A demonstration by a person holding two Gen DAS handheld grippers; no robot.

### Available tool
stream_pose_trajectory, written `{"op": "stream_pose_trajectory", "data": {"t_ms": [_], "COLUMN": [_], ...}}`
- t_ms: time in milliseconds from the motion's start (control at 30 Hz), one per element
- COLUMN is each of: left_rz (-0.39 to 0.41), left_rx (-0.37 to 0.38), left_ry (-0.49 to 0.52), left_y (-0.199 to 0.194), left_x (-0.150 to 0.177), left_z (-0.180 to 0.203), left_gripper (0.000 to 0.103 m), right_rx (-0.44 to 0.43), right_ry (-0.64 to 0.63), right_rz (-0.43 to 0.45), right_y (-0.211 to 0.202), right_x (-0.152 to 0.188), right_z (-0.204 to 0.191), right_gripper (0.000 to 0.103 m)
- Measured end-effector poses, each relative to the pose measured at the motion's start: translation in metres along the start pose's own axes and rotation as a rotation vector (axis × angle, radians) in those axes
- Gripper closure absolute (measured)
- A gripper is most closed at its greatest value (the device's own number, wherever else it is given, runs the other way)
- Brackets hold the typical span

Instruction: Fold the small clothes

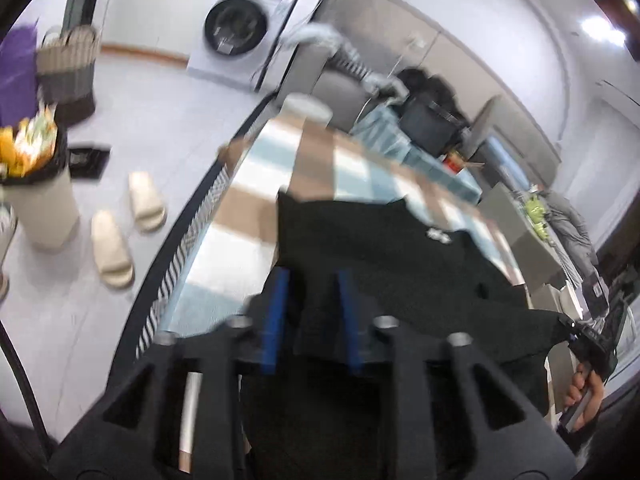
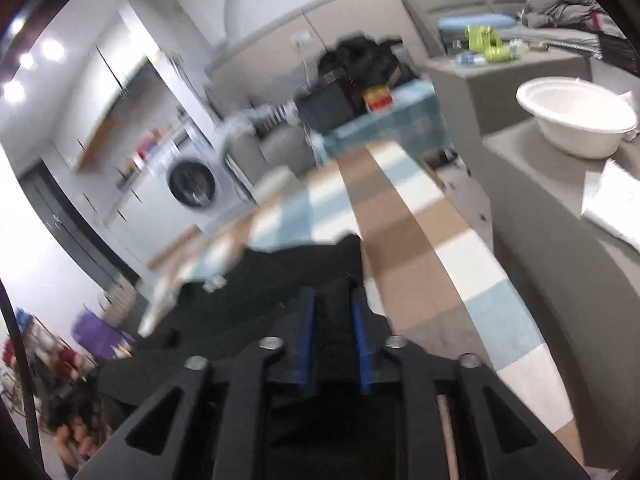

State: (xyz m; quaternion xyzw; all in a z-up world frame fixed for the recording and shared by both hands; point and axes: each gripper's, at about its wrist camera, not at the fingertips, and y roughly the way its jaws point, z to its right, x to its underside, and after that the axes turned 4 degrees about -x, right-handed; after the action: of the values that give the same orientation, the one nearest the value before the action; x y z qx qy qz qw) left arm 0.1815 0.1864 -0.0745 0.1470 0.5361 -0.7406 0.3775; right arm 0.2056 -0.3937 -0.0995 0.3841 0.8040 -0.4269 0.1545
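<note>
While bunched: blk garment [image 2: 332, 320] btwn right claw [image 2: 334, 300] pads.

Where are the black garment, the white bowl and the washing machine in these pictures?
black garment [image 1: 384, 256]: left wrist view, on its flat middle panel.
white bowl [image 2: 576, 120]: right wrist view, on its outer wall.
washing machine [image 1: 236, 24]: left wrist view, on its round door.

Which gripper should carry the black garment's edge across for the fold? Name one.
Neither clearly: the left gripper and right gripper each have the black garment between their pads at opposite ends, over the checked cloth. Move both together.
</note>
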Motion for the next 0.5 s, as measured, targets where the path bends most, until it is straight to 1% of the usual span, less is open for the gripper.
{"op": "stream_pose_trajectory", "data": {"t_ms": [67,100,133,233,300,367,400,433,467,500], "left_rz": [-0.008,-0.019,-0.028,-0.053,-0.062,-0.057,-0.050,-0.039,-0.029,-0.025], "left_rx": [0.008,0.003,0.004,0.017,0.030,0.044,0.050,0.050,0.054,0.065], "left_ry": [-0.004,0.001,0.004,0.013,0.015,0.022,0.030,0.038,0.047,0.055], "left_y": [0.002,0.004,0.005,0.007,0.008,0.007,0.007,0.005,0.003,0.001], "left_x": [0.006,0.008,0.012,0.022,0.027,0.030,0.030,0.029,0.027,0.025], "left_z": [-0.005,-0.006,-0.006,-0.006,-0.004,-0.001,0.002,0.004,0.007,0.009], "left_gripper": [0.066,0.063,0.062,0.062,0.062,0.062,0.068,0.084,0.092,0.098], "right_rx": [-0.023,-0.026,-0.027,-0.075,-0.085,-0.120,-0.137,-0.143,-0.144,-0.145], "right_ry": [0.001,-0.003,-0.007,-0.008,0.004,0.019,0.024,0.032,0.037,0.037], "right_rz": [-0.019,-0.022,-0.034,-0.093,-0.114,-0.123,-0.121,-0.113,-0.102,-0.095], "right_y": [0.000,-0.003,-0.006,-0.008,-0.006,-0.002,0.000,0.002,0.004,0.005], "right_x": [0.001,0.004,0.007,0.016,0.021,0.024,0.024,0.023,0.022,0.020], "right_z": [0.007,0.009,0.011,0.016,0.017,0.017,0.016,0.014,0.013,0.010], "right_gripper": [0.063,0.053,0.051,0.051,0.051,0.051,0.051,0.057,0.065,0.084]}}
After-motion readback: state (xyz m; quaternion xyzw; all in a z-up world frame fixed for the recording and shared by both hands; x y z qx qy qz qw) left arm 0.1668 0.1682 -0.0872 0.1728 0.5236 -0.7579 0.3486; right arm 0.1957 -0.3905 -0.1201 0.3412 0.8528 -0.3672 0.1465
